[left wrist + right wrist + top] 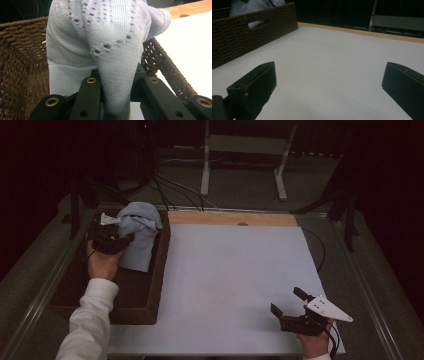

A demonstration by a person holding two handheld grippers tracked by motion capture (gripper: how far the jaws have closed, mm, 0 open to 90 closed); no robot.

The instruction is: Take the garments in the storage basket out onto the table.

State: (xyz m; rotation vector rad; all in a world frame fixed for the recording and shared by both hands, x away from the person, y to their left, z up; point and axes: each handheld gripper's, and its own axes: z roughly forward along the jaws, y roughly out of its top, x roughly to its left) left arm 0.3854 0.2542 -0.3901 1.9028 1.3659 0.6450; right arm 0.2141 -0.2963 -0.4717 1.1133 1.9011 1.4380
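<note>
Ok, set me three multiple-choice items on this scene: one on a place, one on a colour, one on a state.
1. Where is the pale blue knitted garment?
A. flat on the white table sheet
B. over the dark brown woven basket
C. on the floor

2. What colour is the basket?
A. dark brown
B. red
C. white

3. How do the right tongs stand?
A. shut on cloth
B. open, holding nothing
C. shut on the basket rim

Key: B, it hangs from the left tongs above the basket; A, brown weave; B, jaws wide apart over bare sheet.
</note>
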